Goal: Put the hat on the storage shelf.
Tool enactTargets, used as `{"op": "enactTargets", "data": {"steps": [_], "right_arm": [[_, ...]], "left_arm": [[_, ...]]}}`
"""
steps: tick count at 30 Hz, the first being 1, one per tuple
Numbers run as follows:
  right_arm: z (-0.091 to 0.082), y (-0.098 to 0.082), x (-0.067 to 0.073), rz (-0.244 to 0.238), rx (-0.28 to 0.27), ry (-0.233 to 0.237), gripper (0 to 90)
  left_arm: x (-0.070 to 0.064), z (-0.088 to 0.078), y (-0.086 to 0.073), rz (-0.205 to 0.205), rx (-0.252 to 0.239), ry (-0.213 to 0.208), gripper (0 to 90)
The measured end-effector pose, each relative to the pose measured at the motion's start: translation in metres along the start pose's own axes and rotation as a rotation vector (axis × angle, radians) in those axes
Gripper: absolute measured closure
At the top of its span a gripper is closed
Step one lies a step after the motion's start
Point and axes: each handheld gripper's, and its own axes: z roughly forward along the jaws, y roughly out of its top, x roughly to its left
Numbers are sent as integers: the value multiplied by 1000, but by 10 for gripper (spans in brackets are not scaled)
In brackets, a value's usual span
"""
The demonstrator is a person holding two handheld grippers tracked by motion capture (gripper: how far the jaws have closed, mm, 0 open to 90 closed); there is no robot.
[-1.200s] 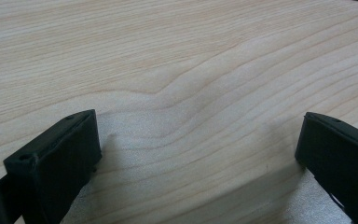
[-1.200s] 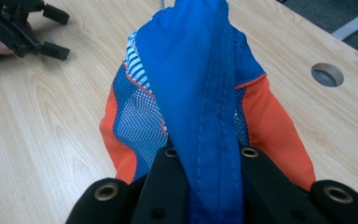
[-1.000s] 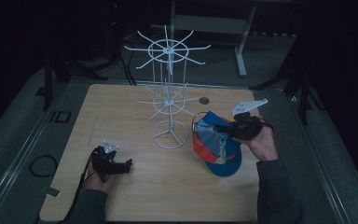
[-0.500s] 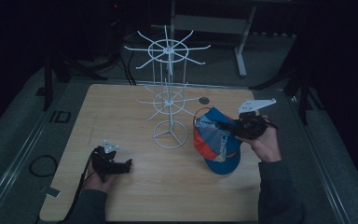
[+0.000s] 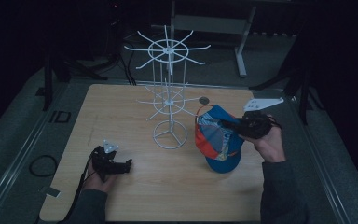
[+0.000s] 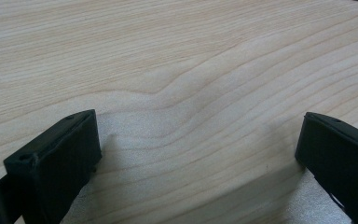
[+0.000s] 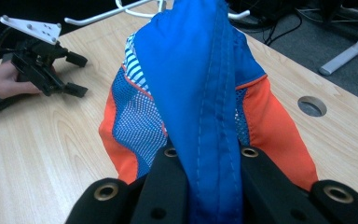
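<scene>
Right gripper (image 5: 230,125), jaws clamped on the blue brim of a mesh-backed baseball cap (image 5: 216,137) dangling near the wire display rack (image 5: 168,93); thin pinch may slip; left gripper (image 5: 127,164) rests wide open.

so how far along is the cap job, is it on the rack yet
Done: the right gripper is shut on the blue and orange cap, pinching a fold of its blue fabric. In hand: the cap is held beside the white wire rack, apart from its hooks. Left: getting it onto a hook, likely. The left gripper is open near the table, holding nothing.
</scene>
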Motion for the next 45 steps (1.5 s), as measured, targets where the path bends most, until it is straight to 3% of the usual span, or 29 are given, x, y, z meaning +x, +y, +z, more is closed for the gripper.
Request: {"op": "enactTargets", "data": {"steps": [18, 31, 45], "right_arm": [[-12, 3, 3, 16, -79, 3, 879], [-22, 6, 4, 11, -107, 10, 879], [-31, 10, 4, 17, -148, 44, 880]], "left_arm": [[0, 0, 0, 0, -1, 1, 0], [0, 0, 0, 0, -1, 1, 0], [0, 0, 0, 1, -1, 1, 0]]}}
